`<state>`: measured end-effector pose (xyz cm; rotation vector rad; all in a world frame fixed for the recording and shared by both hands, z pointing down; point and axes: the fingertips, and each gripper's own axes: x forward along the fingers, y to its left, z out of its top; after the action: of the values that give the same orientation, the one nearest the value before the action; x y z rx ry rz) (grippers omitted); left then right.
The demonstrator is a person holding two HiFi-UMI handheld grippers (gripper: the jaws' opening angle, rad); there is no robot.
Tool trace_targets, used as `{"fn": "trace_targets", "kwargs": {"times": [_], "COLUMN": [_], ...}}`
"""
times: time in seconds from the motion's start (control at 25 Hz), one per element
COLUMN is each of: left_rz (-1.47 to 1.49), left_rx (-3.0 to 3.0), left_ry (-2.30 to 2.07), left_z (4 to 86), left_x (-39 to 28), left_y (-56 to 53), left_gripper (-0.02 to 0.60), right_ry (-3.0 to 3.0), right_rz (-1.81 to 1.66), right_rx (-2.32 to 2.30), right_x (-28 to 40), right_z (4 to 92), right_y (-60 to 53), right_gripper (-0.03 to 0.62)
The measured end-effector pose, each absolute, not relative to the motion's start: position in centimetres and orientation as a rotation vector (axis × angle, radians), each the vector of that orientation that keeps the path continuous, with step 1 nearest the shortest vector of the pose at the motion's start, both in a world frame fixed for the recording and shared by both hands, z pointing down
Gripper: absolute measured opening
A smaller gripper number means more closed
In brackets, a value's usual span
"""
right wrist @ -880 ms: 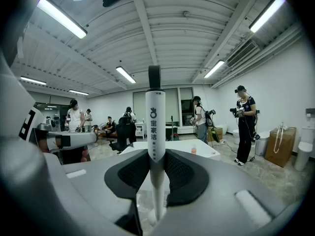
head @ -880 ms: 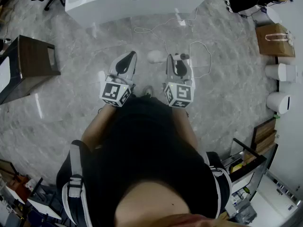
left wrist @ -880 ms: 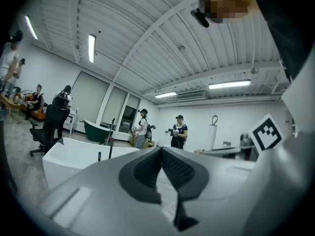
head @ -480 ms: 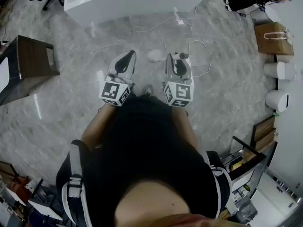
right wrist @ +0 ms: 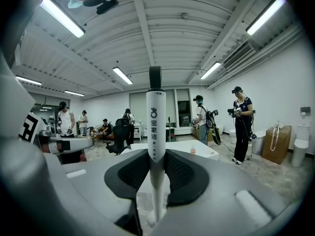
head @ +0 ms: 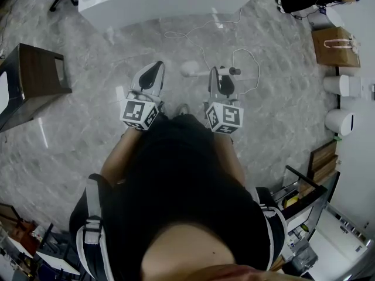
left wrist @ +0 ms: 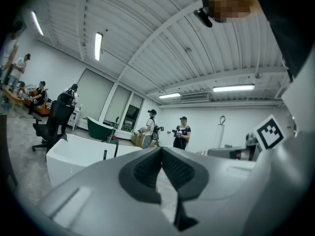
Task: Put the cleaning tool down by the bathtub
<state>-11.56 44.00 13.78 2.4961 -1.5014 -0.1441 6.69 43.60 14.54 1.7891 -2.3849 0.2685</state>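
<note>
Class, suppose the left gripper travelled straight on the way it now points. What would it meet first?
Probably the near wall of the white bathtub: the left gripper points towards it above the floor, and nothing seems to stand between them, though depth is hard to judge.

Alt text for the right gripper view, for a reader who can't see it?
The right gripper is shut on the white handle of a cleaning tool, which runs vertically between its jaws. Beyond are a white bathtub and several people standing in a bright room.
</note>
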Motion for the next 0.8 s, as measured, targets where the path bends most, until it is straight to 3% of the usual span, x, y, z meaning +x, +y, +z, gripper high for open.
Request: {"fn": "trace_targets", "kwargs": {"times": [0.8], "left_rz": [-0.121], "left_rx": [2.5], "left_ry": [-1.504], "left_z": [15.1], "left_x": [-11.3], "left_y": [36.9], "left_gripper": [0.011], "right_ry": [-2.361], "right_rz": [0.242], "right_rx": [1.822], "right_x": [7.6], "right_z": [15.4], "right_y": [34.5], "right_gripper": [0.098]}}
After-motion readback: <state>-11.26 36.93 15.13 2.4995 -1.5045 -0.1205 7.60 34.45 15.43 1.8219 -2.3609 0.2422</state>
